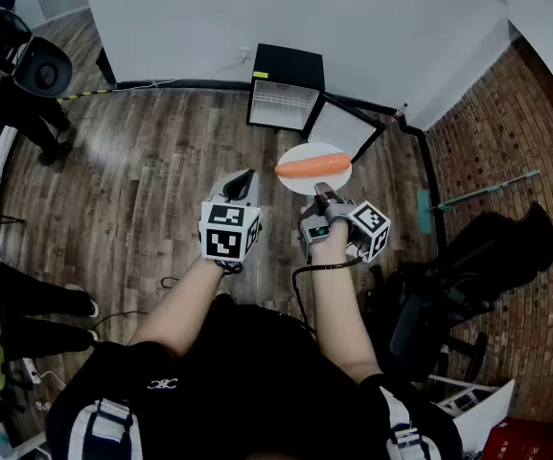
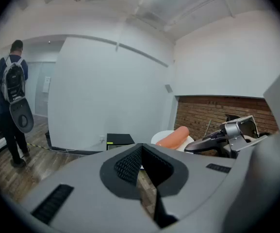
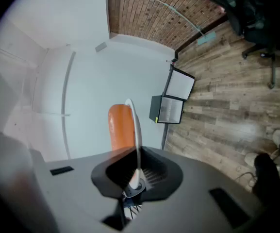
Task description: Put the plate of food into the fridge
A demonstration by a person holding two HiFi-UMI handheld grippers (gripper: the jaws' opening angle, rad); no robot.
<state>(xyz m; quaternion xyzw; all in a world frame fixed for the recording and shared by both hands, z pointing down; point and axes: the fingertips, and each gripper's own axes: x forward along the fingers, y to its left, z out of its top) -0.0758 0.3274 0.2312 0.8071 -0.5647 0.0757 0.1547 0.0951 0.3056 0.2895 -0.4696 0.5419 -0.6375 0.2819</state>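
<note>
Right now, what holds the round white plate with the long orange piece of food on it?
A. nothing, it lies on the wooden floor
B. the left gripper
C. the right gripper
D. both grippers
C: the right gripper is shut on the rim of the round white plate; the left gripper is beside it, shut and empty.

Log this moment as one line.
right gripper: shut on plate rim | food: on plate | left gripper: shut, empty | fridge: door open

Open wood floor (image 1: 161,180) leads to the fridge (image 1: 283,103); its door (image 1: 348,127) seemingly stands swung aside rightward.
</note>
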